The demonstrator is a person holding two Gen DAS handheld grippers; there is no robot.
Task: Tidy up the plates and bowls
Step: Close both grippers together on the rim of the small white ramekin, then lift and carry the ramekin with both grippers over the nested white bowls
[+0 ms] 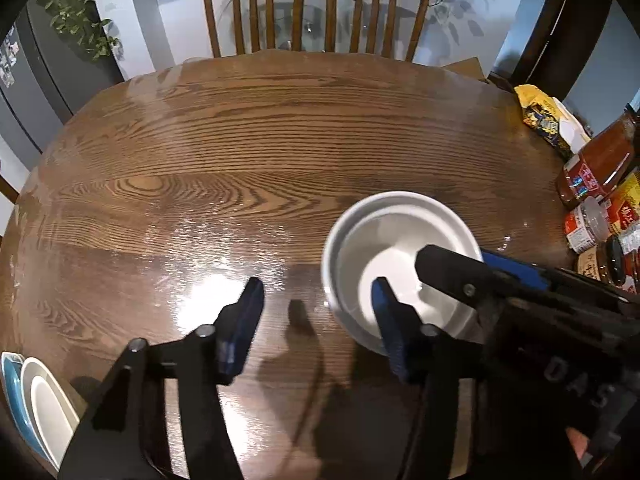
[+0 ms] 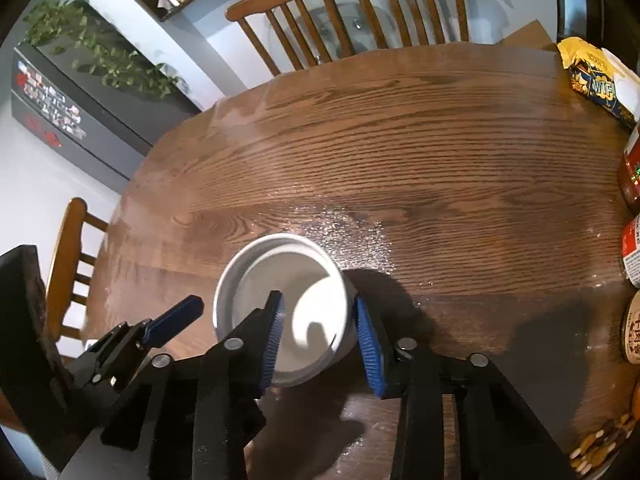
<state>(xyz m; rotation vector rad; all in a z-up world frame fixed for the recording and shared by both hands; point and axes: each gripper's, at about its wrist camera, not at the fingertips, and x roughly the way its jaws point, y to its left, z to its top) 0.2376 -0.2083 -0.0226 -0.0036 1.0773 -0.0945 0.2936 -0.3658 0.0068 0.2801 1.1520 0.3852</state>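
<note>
A white bowl (image 1: 400, 248) stands upright on the wooden table (image 1: 240, 140). My right gripper (image 2: 320, 336) straddles its near-right wall, one finger inside and one outside, jaws still parted around the wall; the bowl shows in its view (image 2: 280, 280). My left gripper (image 1: 316, 316) is open and empty just left of the bowl, its right finger in front of the bowl's near rim. Stacked plates, white on blue (image 1: 36, 404), sit at the table's near-left edge.
Sauce jars and packets (image 1: 600, 200) crowd the table's right edge, with a yellow snack bag (image 1: 548, 116) behind them. Two wooden chairs (image 1: 312, 8) stand at the far side, another chair (image 2: 72, 264) at the left. A dark fridge (image 1: 24, 72) with plants is far left.
</note>
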